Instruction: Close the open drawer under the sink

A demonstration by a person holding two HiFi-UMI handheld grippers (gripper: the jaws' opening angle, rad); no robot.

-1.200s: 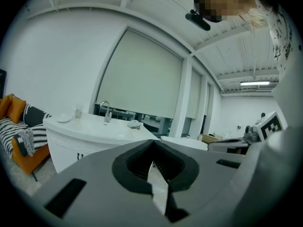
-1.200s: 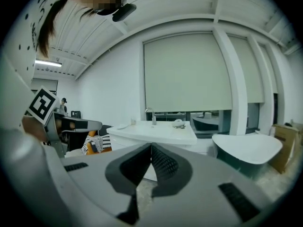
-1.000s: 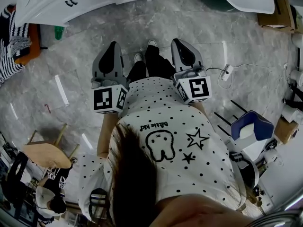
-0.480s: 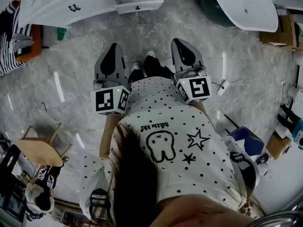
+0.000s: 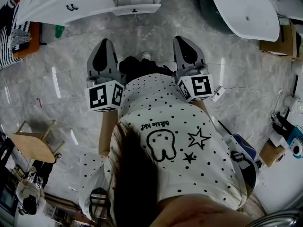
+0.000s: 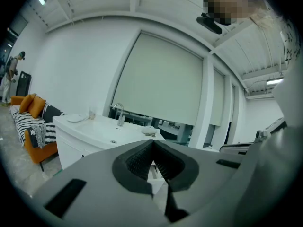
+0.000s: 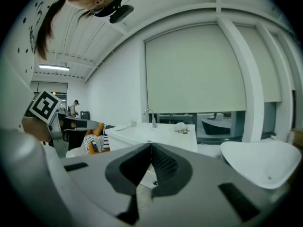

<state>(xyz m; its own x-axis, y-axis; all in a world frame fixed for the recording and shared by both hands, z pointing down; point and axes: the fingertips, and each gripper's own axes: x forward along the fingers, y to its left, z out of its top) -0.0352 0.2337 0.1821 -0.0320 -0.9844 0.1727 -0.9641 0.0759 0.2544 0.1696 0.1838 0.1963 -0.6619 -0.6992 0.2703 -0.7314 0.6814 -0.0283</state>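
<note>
Out in front of the person's polka-dot shirt [image 5: 165,122], the left tongs [image 5: 104,44] and right tongs [image 5: 183,40] are both pinched fully together with nothing in either of them, pointing out over the grey marble floor [image 5: 71,65]. Ahead of them and roughly between the two, well apart from both tips, the drawer [image 5: 135,8] sticks out open from the white vanity [image 5: 61,6] under the sink [image 6: 106,132]. Off to the right there's a white bathtub [image 5: 246,8], with an orange sofa [image 5: 23,39] way over on the left.
</note>
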